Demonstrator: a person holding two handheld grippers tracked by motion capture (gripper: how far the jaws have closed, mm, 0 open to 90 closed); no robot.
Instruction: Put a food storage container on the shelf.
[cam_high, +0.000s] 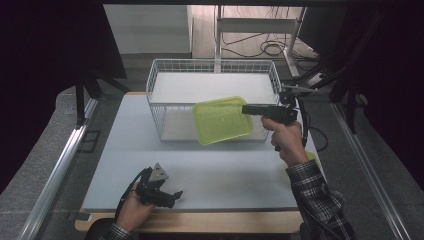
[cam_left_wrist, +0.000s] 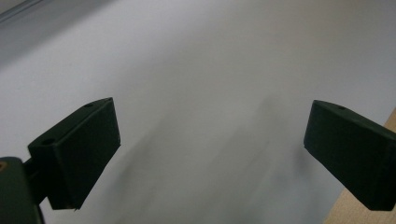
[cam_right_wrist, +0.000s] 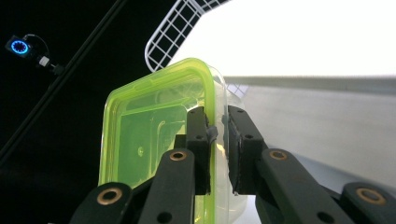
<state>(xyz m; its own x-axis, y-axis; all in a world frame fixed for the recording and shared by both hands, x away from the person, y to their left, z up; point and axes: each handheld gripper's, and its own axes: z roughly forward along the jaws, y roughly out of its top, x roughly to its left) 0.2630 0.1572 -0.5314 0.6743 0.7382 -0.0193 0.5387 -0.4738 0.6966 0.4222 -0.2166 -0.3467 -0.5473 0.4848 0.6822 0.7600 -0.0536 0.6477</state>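
Two grippers: one in each hand of the person.
High view: right gripper (cam_high: 250, 109) holds a see-through green plastic box (cam_high: 222, 120) by its right edge, lifted and tilted at the near wall of the white wire basket (cam_high: 161, 70). Left gripper (cam_high: 172, 196) rests near the close left edge of the grey table (cam_high: 125, 145).
Left gripper view: jaws wide apart, nothing between them, bare table below.
Right gripper view: jaws pinched tight on the box (cam_right_wrist: 149, 135) rim, basket (cam_right_wrist: 173, 28) behind.
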